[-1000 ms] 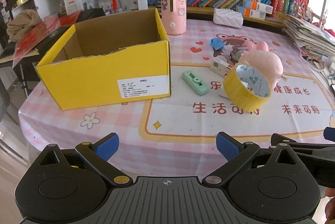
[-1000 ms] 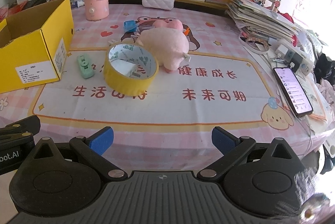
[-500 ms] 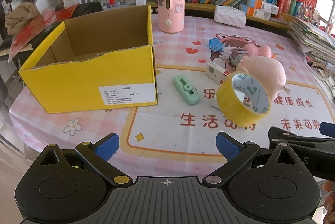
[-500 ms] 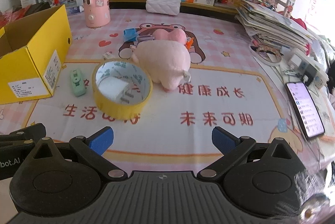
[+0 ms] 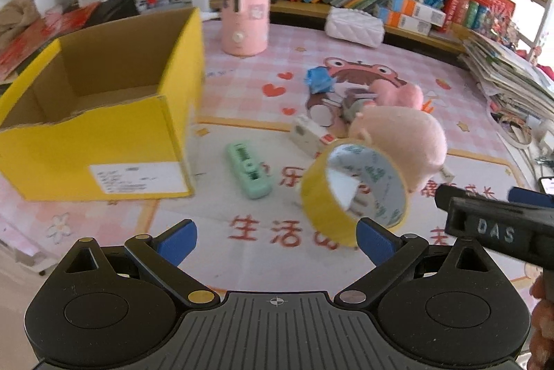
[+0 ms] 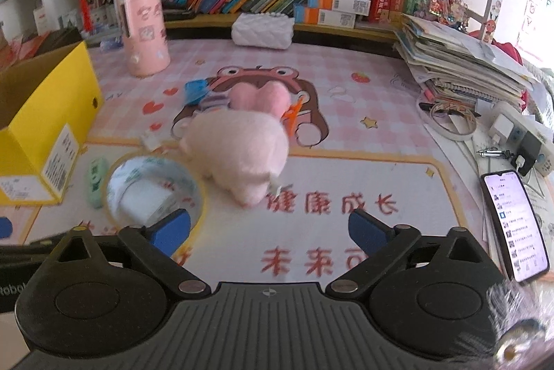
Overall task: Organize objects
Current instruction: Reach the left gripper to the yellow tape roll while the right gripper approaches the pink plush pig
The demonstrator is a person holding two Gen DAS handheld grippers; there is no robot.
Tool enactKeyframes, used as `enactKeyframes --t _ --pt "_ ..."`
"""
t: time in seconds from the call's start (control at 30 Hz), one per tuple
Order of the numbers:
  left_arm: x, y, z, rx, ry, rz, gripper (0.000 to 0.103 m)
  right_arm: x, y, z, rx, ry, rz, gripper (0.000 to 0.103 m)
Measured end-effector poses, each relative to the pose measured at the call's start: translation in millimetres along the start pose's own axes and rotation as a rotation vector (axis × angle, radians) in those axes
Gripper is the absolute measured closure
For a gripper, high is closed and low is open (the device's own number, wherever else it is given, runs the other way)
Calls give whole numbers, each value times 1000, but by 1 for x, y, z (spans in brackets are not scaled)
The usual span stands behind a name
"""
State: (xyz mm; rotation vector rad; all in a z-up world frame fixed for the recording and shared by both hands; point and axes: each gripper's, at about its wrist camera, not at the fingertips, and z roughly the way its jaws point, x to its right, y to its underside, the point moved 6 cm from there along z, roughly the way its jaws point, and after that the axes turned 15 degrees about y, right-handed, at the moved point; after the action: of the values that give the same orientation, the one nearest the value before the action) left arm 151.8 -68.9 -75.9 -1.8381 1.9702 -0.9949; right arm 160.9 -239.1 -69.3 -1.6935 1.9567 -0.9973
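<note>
A yellow tape roll [image 5: 349, 193] stands on the pink tablecloth, close in front of my left gripper [image 5: 277, 240], which is open and empty. Beside the roll lie a mint green case [image 5: 247, 171], a pink plush pig [image 5: 401, 141] and small items. The open yellow cardboard box [image 5: 104, 114] sits at the left. My right gripper [image 6: 270, 229] has its jaws closing with nothing between them; the tape roll [image 6: 152, 186] is by its left finger and the plush pig [image 6: 242, 148] lies just ahead. The right gripper's finger [image 5: 495, 229] shows at the right of the left wrist view.
A pink cylinder [image 5: 246, 10] and a white quilted pouch [image 5: 356, 27] stand at the back before a bookshelf. A pile of papers [image 6: 460, 65], a power strip and a lit phone [image 6: 516, 224] lie at the right.
Both grippers have moved forward over the table toward the tape roll and the plush pig, which now look larger and nearer. The right gripper's jaws have narrowed a little.
</note>
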Motion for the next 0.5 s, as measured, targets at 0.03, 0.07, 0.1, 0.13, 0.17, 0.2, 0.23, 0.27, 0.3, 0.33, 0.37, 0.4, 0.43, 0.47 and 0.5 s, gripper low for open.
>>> enactKeyframes --t 0.03,0.07,0.1,0.13,0.17,0.2,0.23,0.27,0.3,0.33,0.37,0.4,0.43,0.47,0.5 --pt "4 -1 2 -1 7 6 4 3 -2 3 -4 -3 10 15" --pt "7 -3 5 -2 15 12 4 6 -4 7 -8 -7 22 16" --pt "10 -4 8 -4 21 16 4 9 -6 10 -11 -14 34 19" --pt "13 -6 11 -7 27 18 6 11 -8 12 -9 -24 46 20" --pt "14 -7 13 -10 32 17 8 13 -11 15 -8 -35 59 20" --pt "16 -8 17 -14 35 14 9 15 -12 16 -4 -46 67 21" --pt "17 -10 20 -15 37 9 11 16 -15 17 3 -56 73 20" --pt "18 -12 23 -15 40 2 17 17 -16 18 10 -63 71 20" --pt "18 -14 27 -15 41 -5 20 18 -18 20 16 -68 65 20" --pt "19 -15 30 -17 39 -11 27 18 -20 21 24 -73 59 20" --pt "19 -16 34 -22 36 -17 35 19 -22 22 29 -79 53 20" --pt "19 -17 39 -29 34 -23 39 19 -22 23 33 -84 48 20" --pt "19 -17 43 -37 33 -30 48 19 -23 24 37 -88 44 20" --pt "19 -17 47 -47 34 -39 55 20 -25 26 40 -93 39 20" --pt "18 -17 52 -57 38 -50 59 20 -26 27 42 -98 34 20"
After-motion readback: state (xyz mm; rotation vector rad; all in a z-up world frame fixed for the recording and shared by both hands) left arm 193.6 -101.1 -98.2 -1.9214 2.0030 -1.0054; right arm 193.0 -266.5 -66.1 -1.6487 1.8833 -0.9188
